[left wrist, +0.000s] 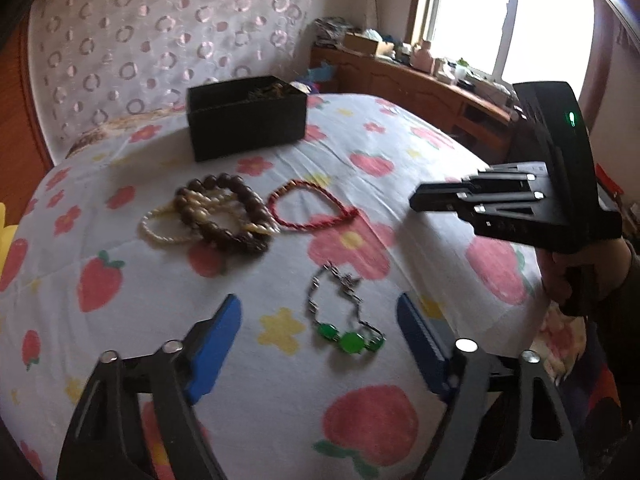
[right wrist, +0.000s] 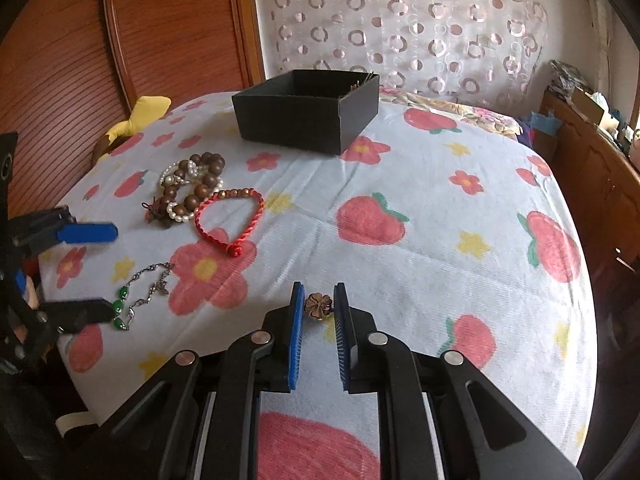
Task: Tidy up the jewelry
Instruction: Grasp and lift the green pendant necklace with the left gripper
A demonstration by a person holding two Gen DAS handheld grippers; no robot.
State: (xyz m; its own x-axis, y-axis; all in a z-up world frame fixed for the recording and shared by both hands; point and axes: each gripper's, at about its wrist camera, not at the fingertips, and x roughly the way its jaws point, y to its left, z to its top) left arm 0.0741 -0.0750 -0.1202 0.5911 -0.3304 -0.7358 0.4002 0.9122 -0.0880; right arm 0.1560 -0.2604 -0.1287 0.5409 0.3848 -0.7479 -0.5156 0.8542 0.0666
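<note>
We are holding our left gripper (left wrist: pixel 320 320) spread wide around the green-stone bracelet (left wrist: pixel 346 316) lying on the bedspread (right wrist: pixel 400 184). Our right gripper (right wrist: pixel 319 306) is pinching a small bronze flower charm (right wrist: pixel 319 305), near of the black box (right wrist: pixel 308 110).

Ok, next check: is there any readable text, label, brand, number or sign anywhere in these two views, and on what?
None can be read in either view.
Black box: plain sides, no label visible.
Right gripper: a green indicator light on its body, a glowing mark, not lettering.
Left gripper: a small round mark on its body at the frame edge, too small to read.
Bedsheet: printed strawberries and flowers only, no words.
</note>
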